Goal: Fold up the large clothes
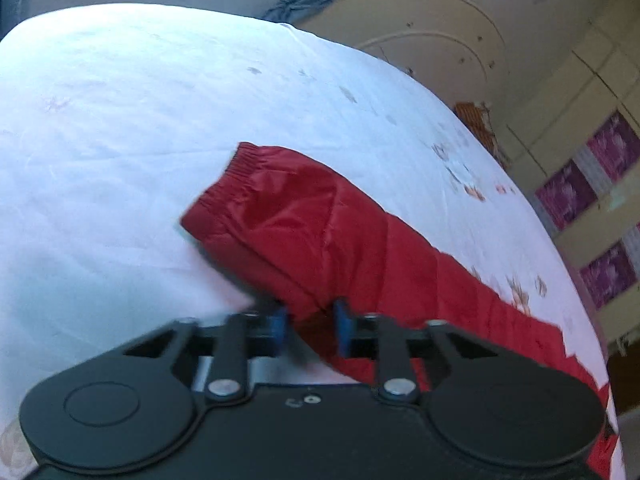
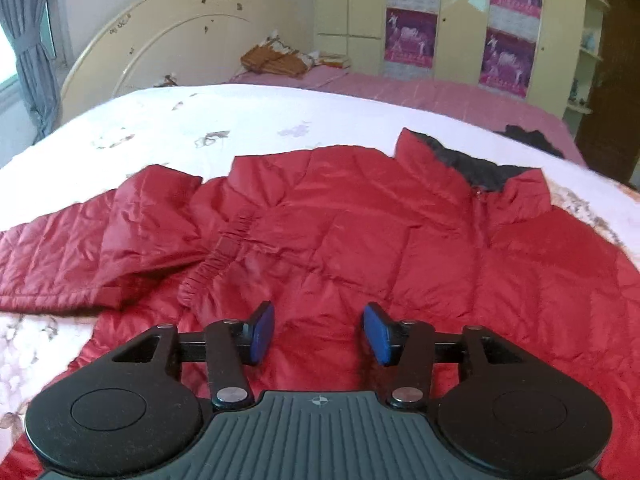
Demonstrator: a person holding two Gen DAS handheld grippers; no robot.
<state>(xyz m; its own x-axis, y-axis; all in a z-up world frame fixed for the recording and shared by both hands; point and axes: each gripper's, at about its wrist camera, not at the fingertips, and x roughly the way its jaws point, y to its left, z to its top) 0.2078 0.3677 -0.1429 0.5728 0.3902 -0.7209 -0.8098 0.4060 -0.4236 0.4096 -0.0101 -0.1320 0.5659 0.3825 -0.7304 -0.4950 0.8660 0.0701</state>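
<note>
A red quilted jacket (image 2: 360, 232) lies spread on the white bed sheet (image 2: 240, 116), its collar with dark lining (image 2: 472, 168) at the far right. One sleeve is folded over the body, and its elastic cuff (image 2: 216, 256) rests on the chest. My right gripper (image 2: 320, 332) hovers open just above the jacket's lower body, with nothing between its blue pads. In the left wrist view the other sleeve (image 1: 320, 232) stretches across the sheet (image 1: 120, 120), cuff (image 1: 236, 168) pointing away. My left gripper (image 1: 310, 328) is shut on the near edge of this sleeve.
A cream headboard (image 2: 160, 32) stands at the far end of the bed. Pink bedding (image 2: 420, 92) with an orange-brown cloth (image 2: 272, 60) and a dark garment (image 2: 524, 136) lies behind. A wardrobe with purple posters (image 2: 412, 36) is on the far wall, and a grey curtain (image 2: 28, 40) hangs left.
</note>
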